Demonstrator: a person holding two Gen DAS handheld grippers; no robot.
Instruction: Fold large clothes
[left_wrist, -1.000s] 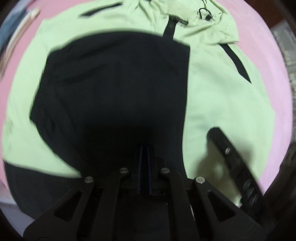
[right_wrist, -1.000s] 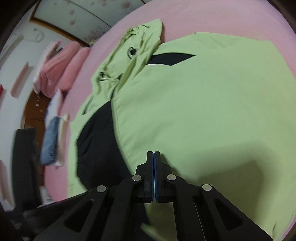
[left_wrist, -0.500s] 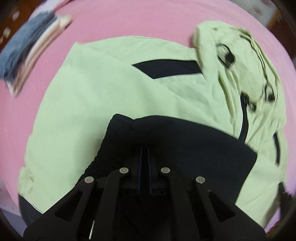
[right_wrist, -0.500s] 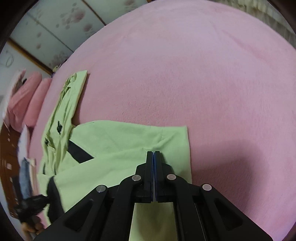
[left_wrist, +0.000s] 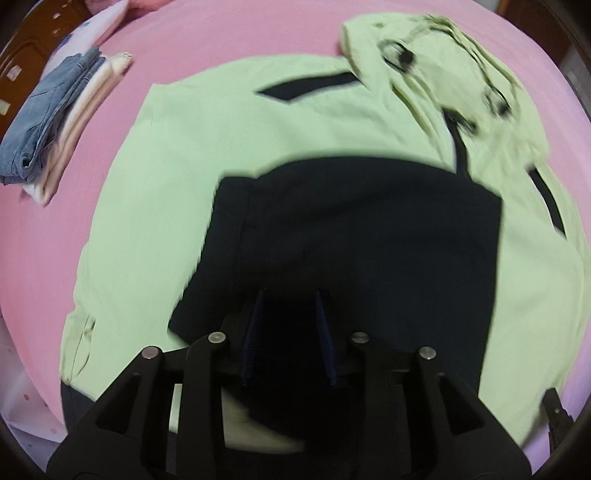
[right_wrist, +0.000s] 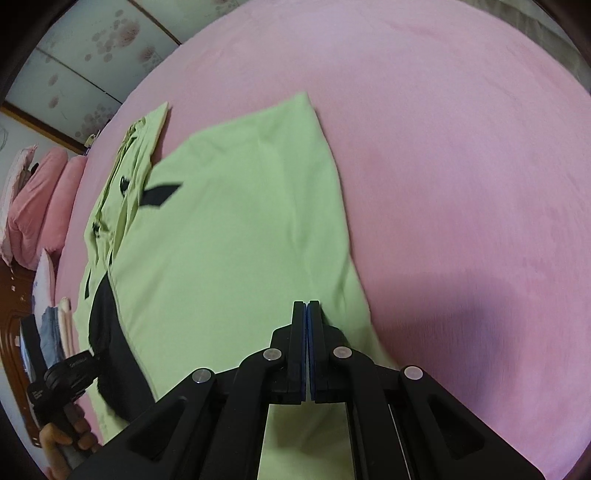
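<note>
A light green jacket (left_wrist: 229, 147) with black panels lies spread on the pink bed (left_wrist: 221, 33). Its black part (left_wrist: 354, 236) is folded over the green body, its hood (left_wrist: 436, 55) at the far right. My left gripper (left_wrist: 288, 306) is open just above the black fold, nothing between its fingers. In the right wrist view the jacket (right_wrist: 229, 236) lies flat, with my right gripper (right_wrist: 307, 306) shut over its near right edge; whether cloth is pinched I cannot tell. The left gripper (right_wrist: 70, 373) shows at the lower left.
A stack of folded clothes (left_wrist: 55, 118), denim on top, sits on the bed to the far left. Pink pillows (right_wrist: 40, 199) lie by the headboard. The bed (right_wrist: 461, 184) stretches wide to the right of the jacket.
My left gripper has opened, leaving the black fold lying on the green body. My right gripper has swung back over the jacket's right edge and stays shut.
</note>
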